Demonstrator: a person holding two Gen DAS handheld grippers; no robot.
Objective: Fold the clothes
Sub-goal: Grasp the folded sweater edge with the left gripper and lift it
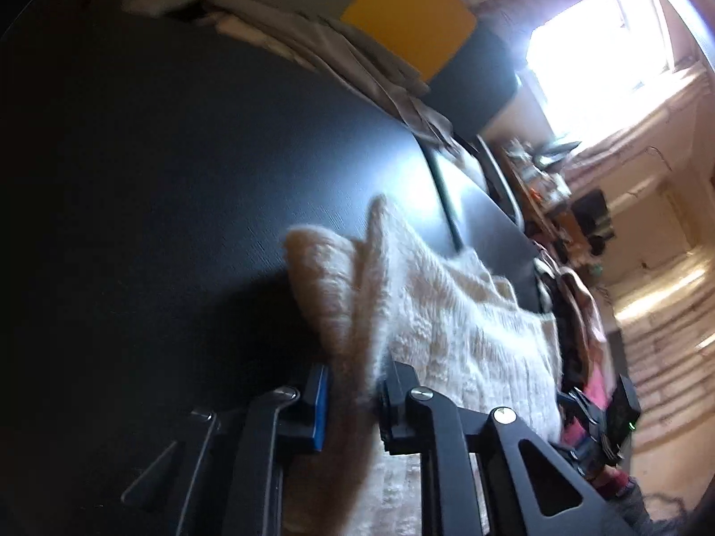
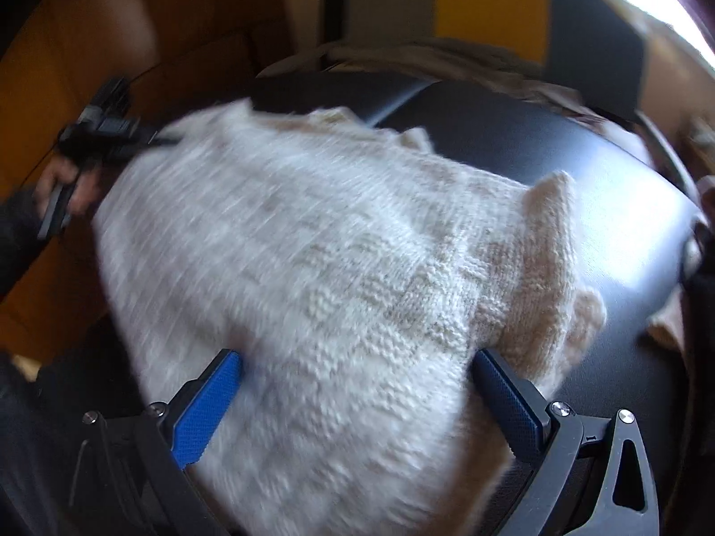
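Observation:
A cream knitted sweater (image 1: 447,312) lies bunched on a black table (image 1: 178,178). In the left wrist view my left gripper (image 1: 357,402) is shut on a raised fold of its edge, with the knit pinched between the blue pad and the black finger. In the right wrist view the sweater (image 2: 335,245) spreads across the table (image 2: 581,169). My right gripper (image 2: 357,402) stands wide open just above its near part, and the knit runs on past both blue pads (image 2: 210,402). The left gripper (image 2: 111,134), held by a hand (image 2: 67,183), meets the sweater's far left edge.
Beige folded cloths (image 1: 335,53) lie along the table's far edge. Behind them stands a grey and yellow seat back (image 2: 491,9). Another beige cloth (image 2: 670,321) hangs at the table's right edge. Wooden floor (image 2: 89,22) lies to the left, and a cluttered shelf (image 1: 540,178) is beyond the table.

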